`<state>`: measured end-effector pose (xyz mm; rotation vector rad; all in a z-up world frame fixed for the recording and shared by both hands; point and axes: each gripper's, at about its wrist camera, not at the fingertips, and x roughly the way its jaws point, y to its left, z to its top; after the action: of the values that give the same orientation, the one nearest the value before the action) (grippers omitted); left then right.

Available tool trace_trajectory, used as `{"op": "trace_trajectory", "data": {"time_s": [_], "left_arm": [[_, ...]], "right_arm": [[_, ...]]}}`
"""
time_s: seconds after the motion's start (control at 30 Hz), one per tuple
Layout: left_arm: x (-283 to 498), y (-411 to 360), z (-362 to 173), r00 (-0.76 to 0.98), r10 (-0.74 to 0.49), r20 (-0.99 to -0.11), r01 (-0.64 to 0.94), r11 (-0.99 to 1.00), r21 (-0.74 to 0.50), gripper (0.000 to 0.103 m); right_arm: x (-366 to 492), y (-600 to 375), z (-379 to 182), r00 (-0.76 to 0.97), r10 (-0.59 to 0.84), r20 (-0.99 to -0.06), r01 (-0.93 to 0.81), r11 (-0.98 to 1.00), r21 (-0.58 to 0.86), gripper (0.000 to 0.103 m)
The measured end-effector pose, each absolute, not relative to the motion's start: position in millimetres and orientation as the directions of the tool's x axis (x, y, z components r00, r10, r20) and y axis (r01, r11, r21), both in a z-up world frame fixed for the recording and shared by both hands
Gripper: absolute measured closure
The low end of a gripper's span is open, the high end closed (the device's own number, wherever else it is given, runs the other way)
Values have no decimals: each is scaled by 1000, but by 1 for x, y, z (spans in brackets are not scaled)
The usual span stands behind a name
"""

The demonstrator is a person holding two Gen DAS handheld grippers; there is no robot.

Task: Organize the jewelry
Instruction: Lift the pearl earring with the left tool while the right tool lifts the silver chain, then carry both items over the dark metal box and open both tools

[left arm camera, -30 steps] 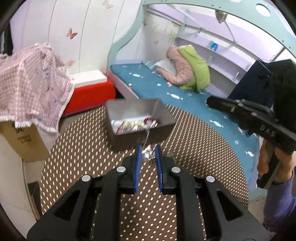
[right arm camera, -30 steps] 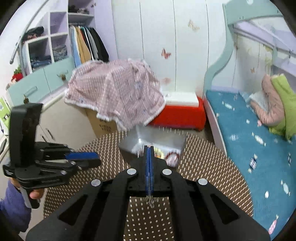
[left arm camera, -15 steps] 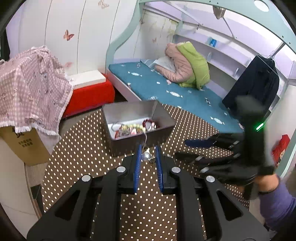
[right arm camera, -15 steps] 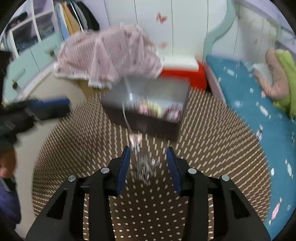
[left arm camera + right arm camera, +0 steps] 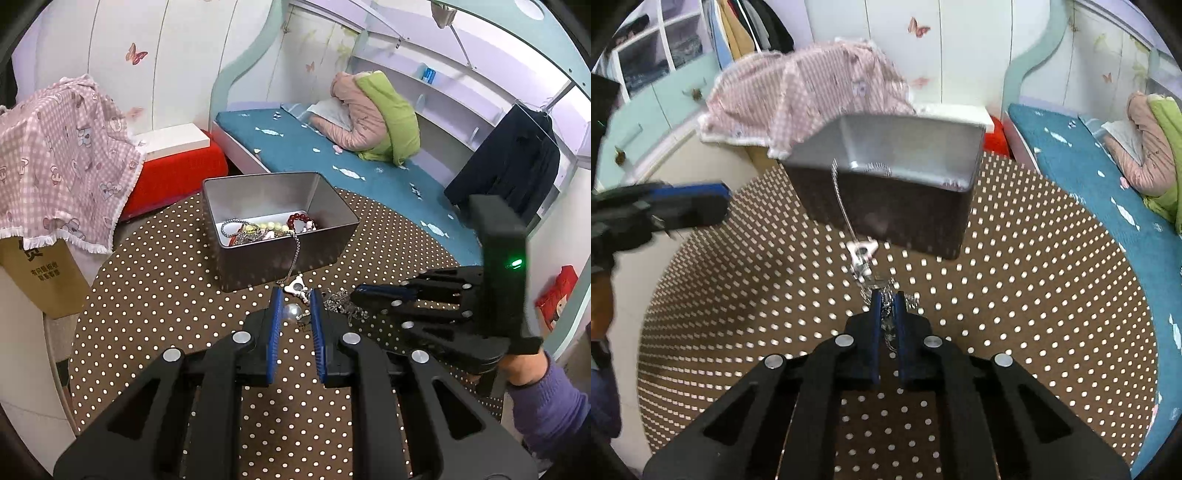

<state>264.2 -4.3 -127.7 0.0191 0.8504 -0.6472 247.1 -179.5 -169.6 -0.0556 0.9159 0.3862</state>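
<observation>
A grey metal tin [image 5: 325,240] [image 5: 905,218] stands on the dotted round table and holds several bracelets and chains [image 5: 266,229]. A silver chain [image 5: 295,254] hangs over the tin's front wall down to a white pendant [image 5: 296,286] [image 5: 863,249] on the table. My left gripper [image 5: 295,314] is slightly open around a pearl [image 5: 290,311], not clearly pinching it. My right gripper [image 5: 887,314] [image 5: 364,291] has closed on a bunch of silver chain [image 5: 886,317] [image 5: 343,302] lying on the table, just right of the left gripper.
The brown dotted table [image 5: 166,280] is round, with its edge near the bed [image 5: 332,162] on the right. A pink checked cloth [image 5: 55,155] covers a cardboard box on the left. A red stool [image 5: 177,170] stands behind the tin.
The right gripper came down from above the tin to the table, opened, then closed on the chain bunch. The left gripper opened a little, and the chain now trails over the tin wall.
</observation>
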Motion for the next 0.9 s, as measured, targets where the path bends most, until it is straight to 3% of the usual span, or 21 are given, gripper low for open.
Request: {"op": "trace_trajectory", "data": {"time_s": [0.57, 0.9], "left_arm": [[284, -23, -60, 490, -595, -637, 596, 762, -253, 88], [332, -37, -32, 494, -585, -643, 578, 774, -261, 88]], "right_arm": [[222, -187, -7, 759, 339, -557, -396, 918, 19, 98], [241, -187, 49, 833, 314, -455, -370, 928, -36, 98]]}}
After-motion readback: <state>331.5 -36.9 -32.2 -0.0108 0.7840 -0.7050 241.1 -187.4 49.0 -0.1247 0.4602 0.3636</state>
